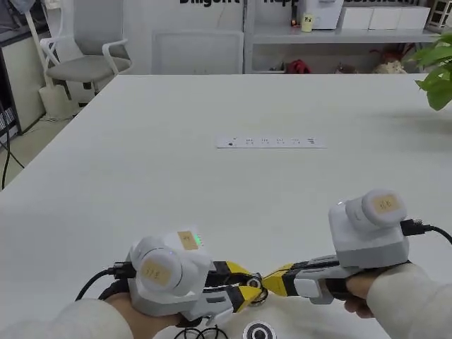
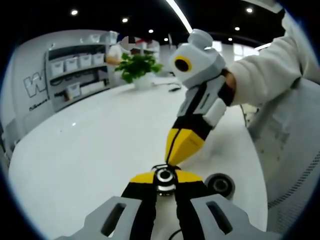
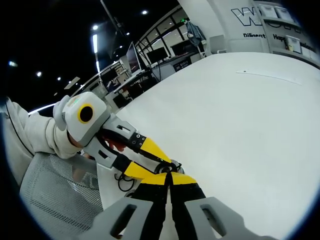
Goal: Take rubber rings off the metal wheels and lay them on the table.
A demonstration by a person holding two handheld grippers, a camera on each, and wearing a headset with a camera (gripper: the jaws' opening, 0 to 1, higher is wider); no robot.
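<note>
Clamped silver metal wheel point(image 2: 165, 176) in left gripper point(image 1: 246, 289), pinched its black rubber ring point(image 2: 161, 168) with closed right gripper point(image 2: 170, 158); noted loose black rings point(image 1: 201, 332) near, second ringed wheel point(image 2: 220, 185) pending.

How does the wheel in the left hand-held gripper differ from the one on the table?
The held wheel is clamped in the left hand-held gripper; the table wheel lies flat. The right hand-held gripper meets the held wheel's rim; the table wheel is untouched, dark ring on. Both are metal wheels.
</note>
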